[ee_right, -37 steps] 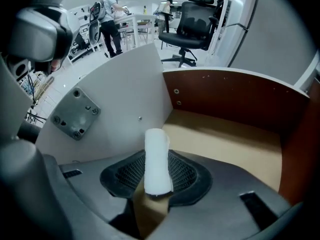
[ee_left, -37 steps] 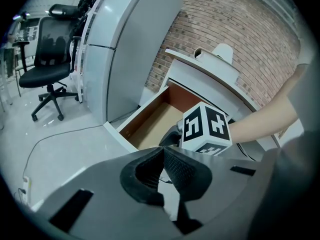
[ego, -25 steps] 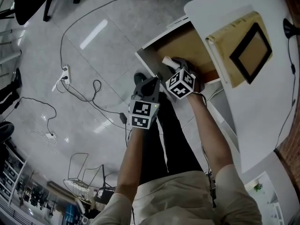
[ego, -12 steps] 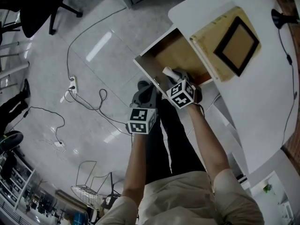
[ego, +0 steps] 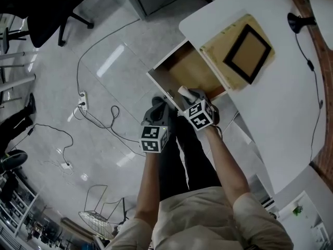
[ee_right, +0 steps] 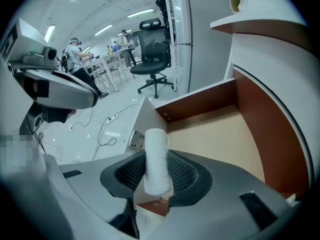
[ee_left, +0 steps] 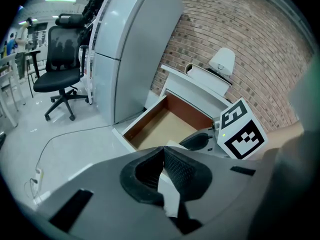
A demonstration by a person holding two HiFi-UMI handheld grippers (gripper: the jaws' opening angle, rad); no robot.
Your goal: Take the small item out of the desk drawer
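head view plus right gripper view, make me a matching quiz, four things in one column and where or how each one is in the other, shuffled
Things:
1 white roll
2 drawer
3 office chair
4 black-framed panel

States:
a lying on the white desk
b pulled open
c clamped in the right gripper
d standing on the floor

Pairs: 1-c; 2-b; 3-d; 4-a
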